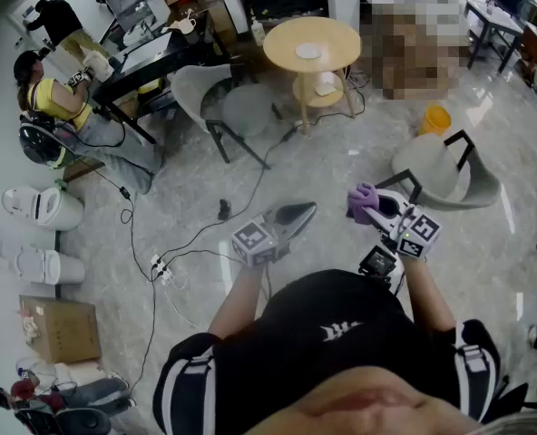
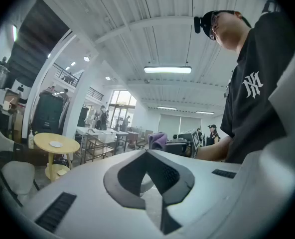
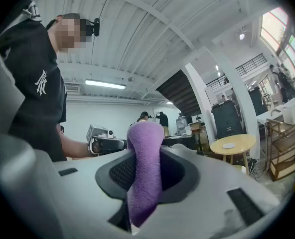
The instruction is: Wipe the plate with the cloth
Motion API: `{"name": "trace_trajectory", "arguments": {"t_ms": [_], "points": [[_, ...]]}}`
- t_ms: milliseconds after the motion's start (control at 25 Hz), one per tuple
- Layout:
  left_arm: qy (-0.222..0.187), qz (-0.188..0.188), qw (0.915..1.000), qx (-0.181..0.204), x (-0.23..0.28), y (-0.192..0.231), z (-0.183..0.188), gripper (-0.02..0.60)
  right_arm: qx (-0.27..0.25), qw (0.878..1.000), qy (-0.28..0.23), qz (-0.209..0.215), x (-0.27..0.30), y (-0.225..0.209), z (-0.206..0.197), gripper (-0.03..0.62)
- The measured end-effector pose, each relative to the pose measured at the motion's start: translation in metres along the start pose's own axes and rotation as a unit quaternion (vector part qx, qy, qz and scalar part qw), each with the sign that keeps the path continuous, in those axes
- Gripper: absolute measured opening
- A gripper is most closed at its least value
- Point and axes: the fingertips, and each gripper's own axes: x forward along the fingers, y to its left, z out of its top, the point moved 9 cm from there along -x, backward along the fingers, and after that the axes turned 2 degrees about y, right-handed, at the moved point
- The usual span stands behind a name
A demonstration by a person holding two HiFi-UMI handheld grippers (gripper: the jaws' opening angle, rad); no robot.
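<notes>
Purple cloth point(image 3: 146, 158) is in my right gripper point(image 1: 384, 210), jaws clamped on it, a fat fold sticking up past the tips and the rest hanging below. I'm holding it level out in front of my chest, over open floor point(image 1: 205, 175), nowhere near anything to wipe. My left gripper point(image 1: 297, 214) is held level just beside it, jaws pressed together with nothing between them. The plate, and I take it to be that small white disc point(image 1: 308, 51), sits near the middle of the round table point(image 1: 341, 39), well apart from me across the floor; from here it is too small to say whether it is dirty. So by my reckoning the pick-up is done and that's all: cloth in hand, plate untouched, not one stroke made. What's left is walking over, bringing the cloth down onto the plate, perhaps steadying its rim with the empty left, and rubbing across the face.
</notes>
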Motion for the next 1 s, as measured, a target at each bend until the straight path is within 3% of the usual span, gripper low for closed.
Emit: {"name": "trace_trajectory", "arguments": {"t_ms": [1000], "points": [[0.016,0.030,0.9990,-0.027,0.004,-0.020,-0.013,0.006,0.003,1.000,0.027,0.014,-0.007,-0.011,-0.014,0.106]]}}
